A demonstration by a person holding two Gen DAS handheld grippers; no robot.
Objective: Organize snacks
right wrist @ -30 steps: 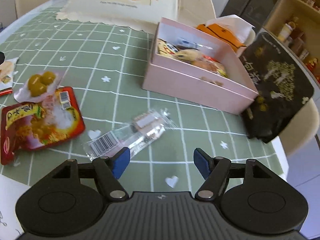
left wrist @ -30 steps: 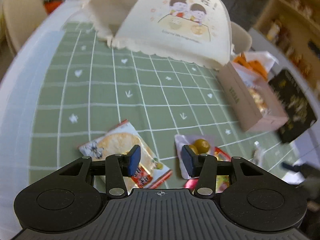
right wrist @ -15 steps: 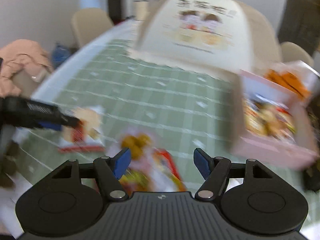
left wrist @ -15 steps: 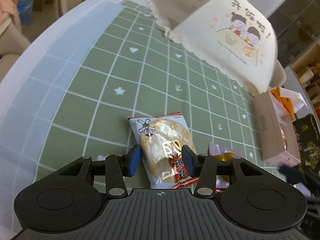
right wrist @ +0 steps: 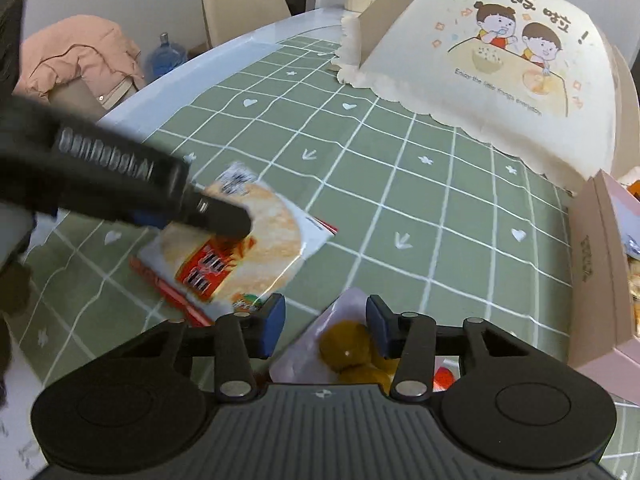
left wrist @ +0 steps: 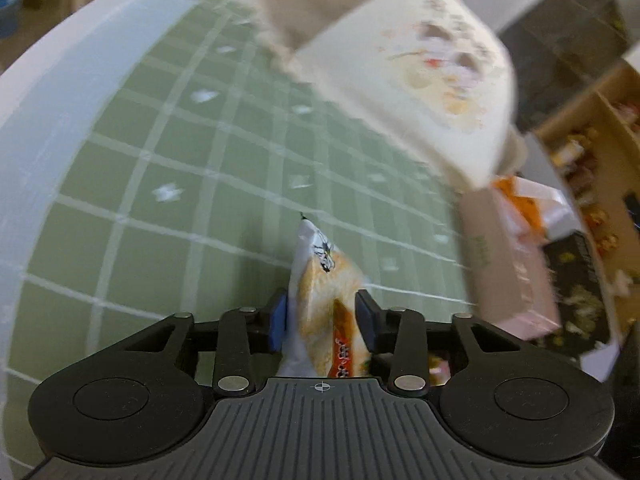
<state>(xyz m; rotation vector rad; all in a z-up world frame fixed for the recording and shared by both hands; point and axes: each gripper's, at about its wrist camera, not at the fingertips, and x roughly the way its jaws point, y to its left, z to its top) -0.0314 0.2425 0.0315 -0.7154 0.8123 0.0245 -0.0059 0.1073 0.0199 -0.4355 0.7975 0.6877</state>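
At the right edge, snack packets are being held by the pink box (right wrist: 600, 264). The rice cracker packet (left wrist: 324, 300) is being clenched by the left tongs (left wrist: 320, 316), which have just been closing. At bottom centre, the plum packet (right wrist: 340, 344) is being straddled by the right tongs (right wrist: 326, 326), also just closing; a grip cannot be told.

Home dining room: clothed table (right wrist: 400, 184), chair (right wrist: 240, 4), food cover (right wrist: 500, 72).

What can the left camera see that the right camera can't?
Only the left camera: its own left gripper squeezing the rice cracker pack, fingers just closed on it, and shelves. Only the right camera: the right gripper around a plum pack, a chair and a pink coat. Both: the cracker pack, green cloth, food cover and pink box.
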